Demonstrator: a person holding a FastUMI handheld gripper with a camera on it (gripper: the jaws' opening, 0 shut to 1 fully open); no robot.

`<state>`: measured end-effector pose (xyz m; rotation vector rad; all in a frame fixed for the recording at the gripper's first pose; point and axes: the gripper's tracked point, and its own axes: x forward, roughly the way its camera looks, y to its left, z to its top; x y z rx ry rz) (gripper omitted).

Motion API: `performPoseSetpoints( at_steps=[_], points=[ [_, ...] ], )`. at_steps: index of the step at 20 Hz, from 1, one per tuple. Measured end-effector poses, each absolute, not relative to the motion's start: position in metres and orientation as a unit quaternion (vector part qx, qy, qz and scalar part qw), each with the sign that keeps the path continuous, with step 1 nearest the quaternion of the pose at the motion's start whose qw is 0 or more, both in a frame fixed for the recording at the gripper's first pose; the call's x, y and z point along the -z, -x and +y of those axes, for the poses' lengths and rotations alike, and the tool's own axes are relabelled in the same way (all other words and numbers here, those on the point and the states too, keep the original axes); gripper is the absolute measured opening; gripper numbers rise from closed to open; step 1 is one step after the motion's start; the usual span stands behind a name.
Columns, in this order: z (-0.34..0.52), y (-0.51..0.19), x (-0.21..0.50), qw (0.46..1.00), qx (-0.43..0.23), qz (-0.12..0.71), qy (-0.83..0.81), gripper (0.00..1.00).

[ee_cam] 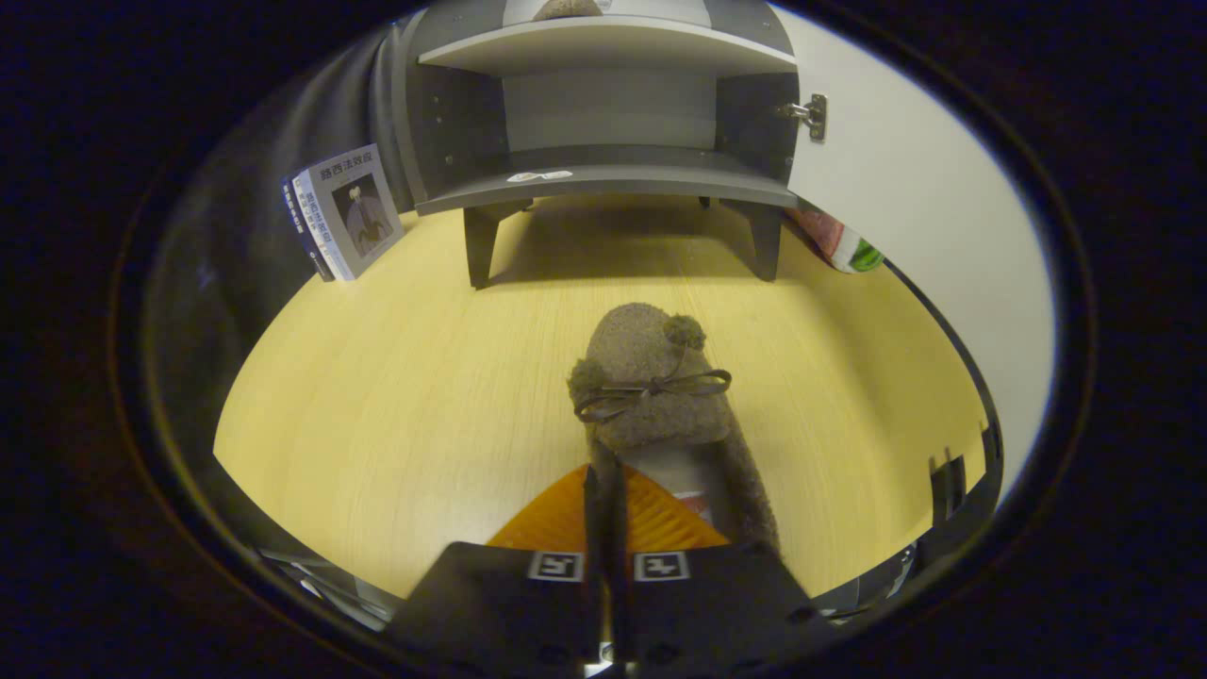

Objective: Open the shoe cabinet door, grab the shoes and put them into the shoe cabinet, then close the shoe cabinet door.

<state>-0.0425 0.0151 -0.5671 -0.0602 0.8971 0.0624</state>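
Gripper view: the gripper looks forward over a pale wooden floor toward a grey shoe cabinet that stands on short legs with its door swung open to the right. A brown fuzzy shoe, slipper-like with two pompoms and a thin dark bow on its top, sits just ahead of the fingers with its toe pointing at the cabinet. The two fingers are pressed close together, with only a thin dark line between them, and they appear to pinch the left edge of the shoe's collar; whether the shoe is lifted or resting on the floor cannot be told. The shoe looks light, soft and floppy, not slippery or fragile, so it will likely sag when held by one edge; the collar wall or the heel is the sensible place to take hold. Another brown shoe seems to lie on the cabinet's upper shelf, while the lower shelf holds no shoe. A book leans against the dark wall left of the cabinet, and a red and green packet lies behind the door.
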Motion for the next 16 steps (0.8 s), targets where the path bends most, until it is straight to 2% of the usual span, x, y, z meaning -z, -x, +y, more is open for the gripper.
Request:
performPoseSetpoints(
  at_steps=[3, 7, 16],
  points=[
    [0.016, 0.044, 0.566, 0.900, -0.032, 0.434, 0.018, 0.03],
    [0.015, 0.043, 0.558, 0.901, -0.033, 0.431, 0.024, 0.03],
    [0.005, 0.022, 0.464, 0.926, -0.016, 0.376, 0.035, 0.03]
  ],
)
